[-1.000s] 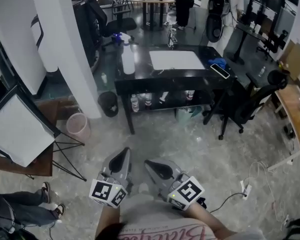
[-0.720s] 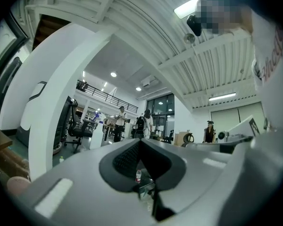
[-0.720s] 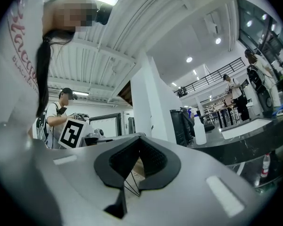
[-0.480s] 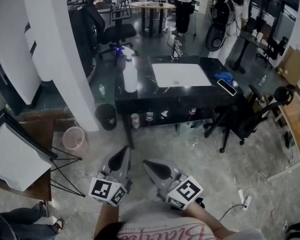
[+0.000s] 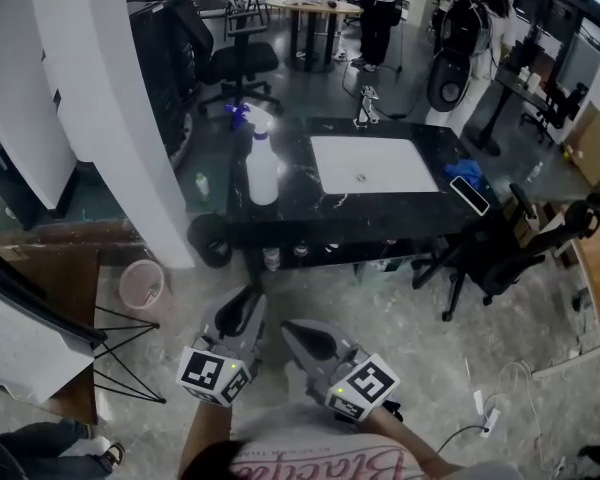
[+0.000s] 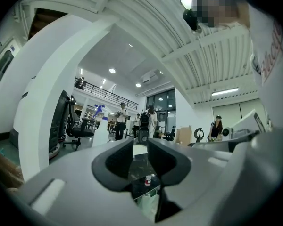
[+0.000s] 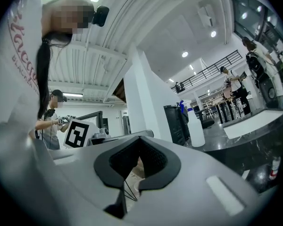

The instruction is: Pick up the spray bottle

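The spray bottle [image 5: 263,168], white with a blue trigger head, stands upright on the left end of the black table [image 5: 380,208], well ahead of both grippers. In the left gripper view the spray bottle [image 6: 100,125] shows far off to the left, and in the right gripper view the spray bottle [image 7: 195,126] stands at the table's edge. My left gripper [image 5: 245,303] is held low over the floor, its jaws opening with a narrow gap and nothing between them. Beside it my right gripper [image 5: 300,330] has its jaws together and holds nothing.
A white sheet [image 5: 372,163], a blue cloth [image 5: 460,171] and a phone [image 5: 468,196] lie on the table. A white pillar [image 5: 110,98] rises at the left, with a black bin [image 5: 208,236] and a pink bin [image 5: 140,283] near it. An office chair [image 5: 500,258] stands at the right.
Both grippers and the head view have moved forward over the floor towards the table, so the table and bottle appear nearer and lower in the picture. The grippers keep their side-by-side pose.
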Demonstrator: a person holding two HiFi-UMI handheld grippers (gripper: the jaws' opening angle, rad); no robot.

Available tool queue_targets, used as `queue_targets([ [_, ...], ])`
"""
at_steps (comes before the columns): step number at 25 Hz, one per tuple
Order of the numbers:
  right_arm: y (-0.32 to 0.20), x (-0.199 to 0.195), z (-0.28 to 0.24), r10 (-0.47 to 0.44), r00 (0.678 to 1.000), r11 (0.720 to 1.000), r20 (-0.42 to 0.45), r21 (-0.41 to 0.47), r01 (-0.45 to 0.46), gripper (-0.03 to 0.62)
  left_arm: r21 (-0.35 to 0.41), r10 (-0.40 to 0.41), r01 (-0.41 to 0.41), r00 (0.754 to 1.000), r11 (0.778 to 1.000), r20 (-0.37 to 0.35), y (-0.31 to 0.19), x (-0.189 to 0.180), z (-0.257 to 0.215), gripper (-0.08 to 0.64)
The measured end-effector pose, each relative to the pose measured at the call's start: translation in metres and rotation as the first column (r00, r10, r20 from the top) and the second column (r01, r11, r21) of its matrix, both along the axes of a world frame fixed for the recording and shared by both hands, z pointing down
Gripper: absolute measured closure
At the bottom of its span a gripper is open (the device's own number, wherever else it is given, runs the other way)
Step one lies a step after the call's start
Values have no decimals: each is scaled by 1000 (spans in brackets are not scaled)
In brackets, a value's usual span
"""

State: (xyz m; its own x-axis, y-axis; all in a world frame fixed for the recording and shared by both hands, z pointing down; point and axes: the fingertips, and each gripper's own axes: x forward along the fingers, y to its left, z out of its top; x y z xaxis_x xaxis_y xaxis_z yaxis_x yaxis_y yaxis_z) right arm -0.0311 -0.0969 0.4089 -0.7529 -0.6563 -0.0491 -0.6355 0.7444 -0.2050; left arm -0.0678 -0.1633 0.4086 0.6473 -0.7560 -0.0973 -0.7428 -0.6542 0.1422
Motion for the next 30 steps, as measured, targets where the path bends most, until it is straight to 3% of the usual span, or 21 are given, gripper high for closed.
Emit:
queue_targets([
  [3, -30, 6, 1, 1, 1000, 1000, -3, -4, -1, 591, -15, 18, -18, 1000, 1000, 16, -32, 9, 4, 430],
  [8, -92, 16, -11, -14, 1000, 1000, 12, 12, 13, 591, -22, -1, 2, 998, 1000, 63, -97, 20, 7, 286],
  [14, -170, 18, -17, -60, 998, 998, 1, 19, 60, 591, -32, -43, 48, 988, 998, 145, -182, 26, 21, 21],
  [22, -244, 39, -18, -47, 999, 999, -4, 9, 47, 591, -109, -99, 119, 980, 987, 172, -268, 24, 59, -29],
  [30, -274, 56, -10, -4, 1000, 1000, -3, -21, 4, 591, -168, -58, 96, 974, 981, 221, -324, 35, 87, -29],
])
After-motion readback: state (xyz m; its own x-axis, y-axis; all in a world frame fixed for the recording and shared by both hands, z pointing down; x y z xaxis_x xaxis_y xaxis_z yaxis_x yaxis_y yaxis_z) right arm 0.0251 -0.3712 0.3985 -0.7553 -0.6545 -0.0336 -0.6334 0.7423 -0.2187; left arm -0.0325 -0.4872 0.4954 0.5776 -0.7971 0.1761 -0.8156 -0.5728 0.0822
